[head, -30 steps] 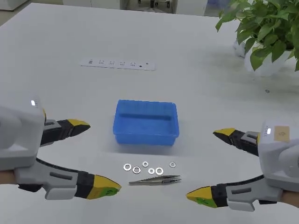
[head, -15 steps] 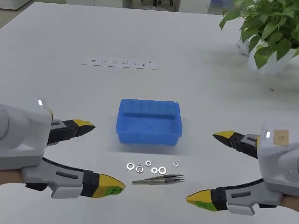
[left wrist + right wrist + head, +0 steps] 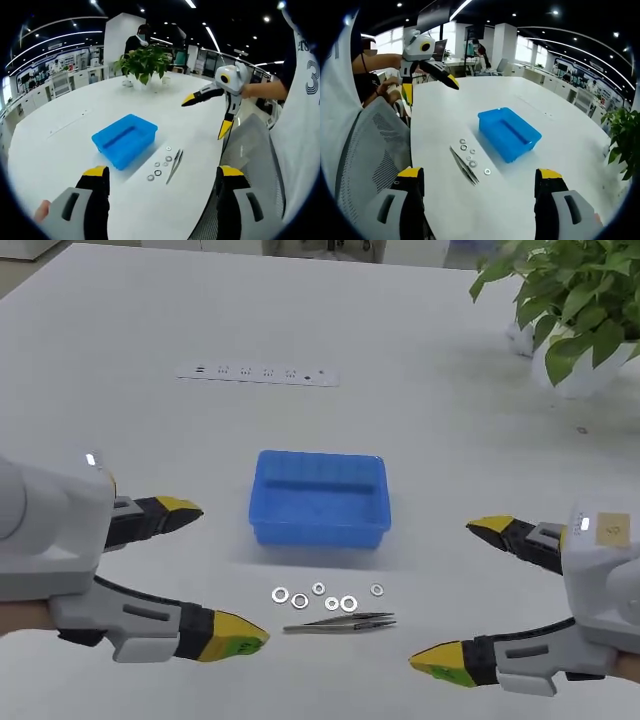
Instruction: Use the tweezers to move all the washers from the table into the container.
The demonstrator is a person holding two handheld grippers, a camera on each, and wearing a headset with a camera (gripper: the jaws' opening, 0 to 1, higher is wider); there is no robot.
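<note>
A white round table (image 3: 450,440) carries a leafy green potted plant (image 3: 570,300) at 2 o'clock. The left gripper (image 3: 228,575) at 8 o'clock and the right gripper (image 3: 442,593) at 4 o'clock hover with jaws spread wide, holding nothing. The blue rectangular plastic container (image 3: 318,533) sits centrally, with a white power strip (image 3: 260,373) at its 12 o'clock. At its 6 o'clock lie slim metal tweezers (image 3: 340,622), with what look like six small silver washers (image 3: 348,603) between them and the container, on the tabletop.

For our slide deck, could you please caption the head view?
Both open, the left gripper and right gripper flank six washers and tweezers lying before an empty blue container.
</note>
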